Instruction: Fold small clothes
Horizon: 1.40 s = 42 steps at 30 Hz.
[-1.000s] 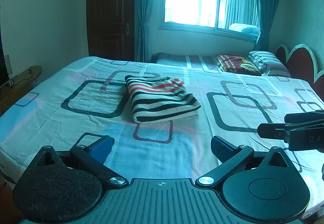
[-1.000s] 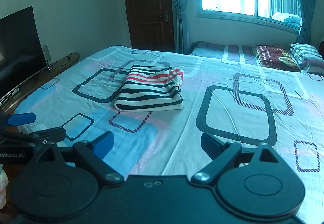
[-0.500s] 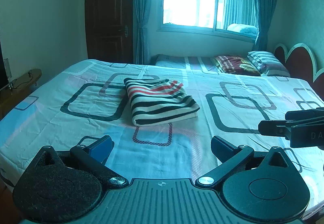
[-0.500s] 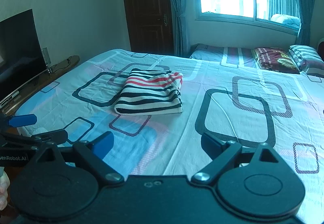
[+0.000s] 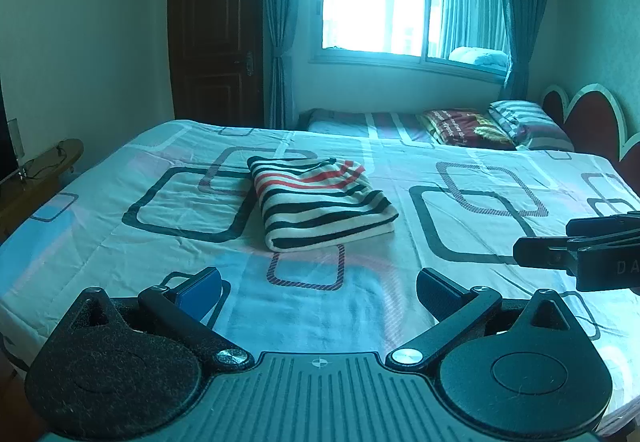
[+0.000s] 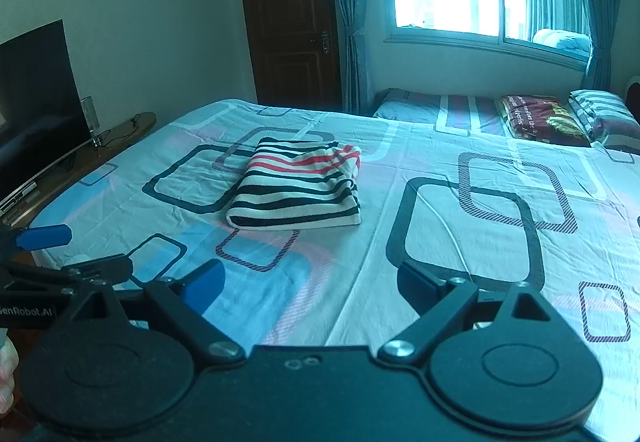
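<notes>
1. Closest to the cameras: the left gripper (image 5: 318, 288) is spread wide with nothing between its fingers, hovering over the near edge of the bed (image 5: 120, 258).
2. Same deal with the right gripper (image 6: 310, 282), wide open and empty, sitting off to the right of the left one.
3. Further out, the striped garment (image 5: 320, 202) lies folded into a neat rectangle on the patterned sheet, well clear of both grippers.
4. Back by the headboard there are pillows (image 5: 528, 124), then the window (image 5: 400, 2), curtains and a dark door (image 5: 216, 34).
</notes>
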{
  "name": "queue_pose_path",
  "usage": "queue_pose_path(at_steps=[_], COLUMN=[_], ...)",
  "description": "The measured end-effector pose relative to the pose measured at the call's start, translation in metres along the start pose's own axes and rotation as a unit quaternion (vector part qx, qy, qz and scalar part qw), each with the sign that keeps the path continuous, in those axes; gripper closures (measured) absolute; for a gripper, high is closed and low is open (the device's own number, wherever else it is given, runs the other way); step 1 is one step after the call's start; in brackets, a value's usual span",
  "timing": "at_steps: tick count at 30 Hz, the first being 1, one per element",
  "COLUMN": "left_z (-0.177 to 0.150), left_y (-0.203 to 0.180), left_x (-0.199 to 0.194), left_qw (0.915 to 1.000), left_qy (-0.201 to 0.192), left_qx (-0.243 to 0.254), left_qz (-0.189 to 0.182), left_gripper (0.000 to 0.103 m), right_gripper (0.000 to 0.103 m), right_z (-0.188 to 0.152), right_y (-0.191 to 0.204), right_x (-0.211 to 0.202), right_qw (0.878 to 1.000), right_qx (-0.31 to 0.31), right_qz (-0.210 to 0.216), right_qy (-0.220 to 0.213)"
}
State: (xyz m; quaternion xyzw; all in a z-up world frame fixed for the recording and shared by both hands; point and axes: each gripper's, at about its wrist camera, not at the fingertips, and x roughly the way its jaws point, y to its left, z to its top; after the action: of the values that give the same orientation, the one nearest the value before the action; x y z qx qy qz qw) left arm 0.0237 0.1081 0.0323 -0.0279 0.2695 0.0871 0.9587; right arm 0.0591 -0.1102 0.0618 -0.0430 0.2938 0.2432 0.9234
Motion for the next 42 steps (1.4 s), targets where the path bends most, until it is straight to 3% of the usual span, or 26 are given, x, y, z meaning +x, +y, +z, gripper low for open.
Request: queue_pose_path(at_steps=[42], left_z=[0.004], left_y=[0.008], left_x=[0.0], left_qw=[0.9999], left_qy=[-0.01], left_qx=[0.007], left_qz=[-0.008], left_gripper=[0.0], right_gripper=[0.01], right_z=[0.003], right_y=[0.013], right_x=[0.008], right_qw=[1.0], right_qx=[0.0], right_qz=[-0.002], right_qy=[-0.003])
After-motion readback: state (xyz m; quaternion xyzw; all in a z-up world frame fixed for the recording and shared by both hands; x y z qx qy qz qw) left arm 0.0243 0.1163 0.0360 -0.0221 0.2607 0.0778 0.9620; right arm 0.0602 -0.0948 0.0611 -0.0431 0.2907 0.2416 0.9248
